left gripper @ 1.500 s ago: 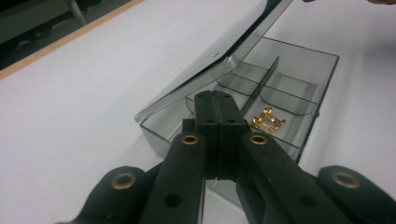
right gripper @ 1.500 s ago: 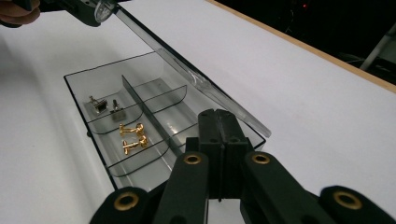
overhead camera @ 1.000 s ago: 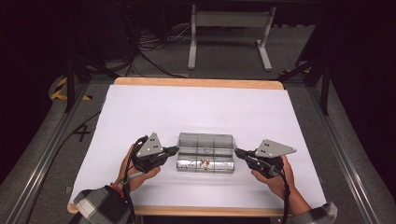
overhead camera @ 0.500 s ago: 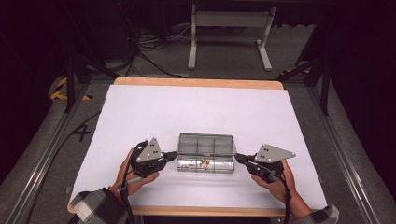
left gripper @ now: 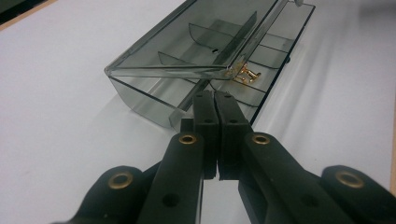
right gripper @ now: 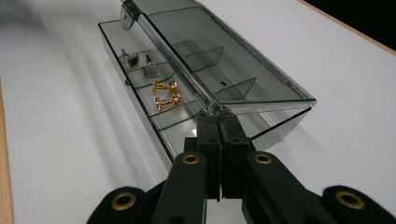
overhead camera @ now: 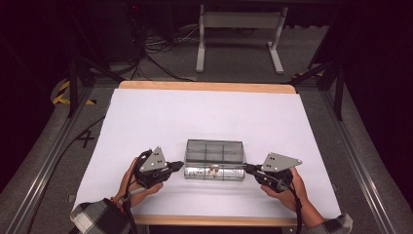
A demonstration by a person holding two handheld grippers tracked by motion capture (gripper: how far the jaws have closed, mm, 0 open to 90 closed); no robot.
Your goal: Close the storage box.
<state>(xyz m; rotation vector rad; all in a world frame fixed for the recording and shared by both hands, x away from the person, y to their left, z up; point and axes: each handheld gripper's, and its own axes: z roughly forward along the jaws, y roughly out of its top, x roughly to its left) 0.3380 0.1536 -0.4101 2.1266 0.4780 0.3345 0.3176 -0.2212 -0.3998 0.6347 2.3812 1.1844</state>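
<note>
A smoky clear compartment box lies on the white table near the front edge, its lid open and laid back. Gold cufflinks sit in a middle compartment, and they appear again as gold cufflinks in the left gripper view. Silver cufflinks lie one compartment farther along. My left gripper is at the box's left end, jaws shut, tips against the end wall by the hinge. My right gripper meets the right end the same way, shut, with nothing visible between its jaws.
The white table top stretches wide behind the box, with a wooden edge at the far side. A metal stand and cables lie on the dark floor beyond. Rails run along both sides of the table.
Both hands and grippers have shifted slightly toward the near edge. The box keeps about the same place with its lid open.
</note>
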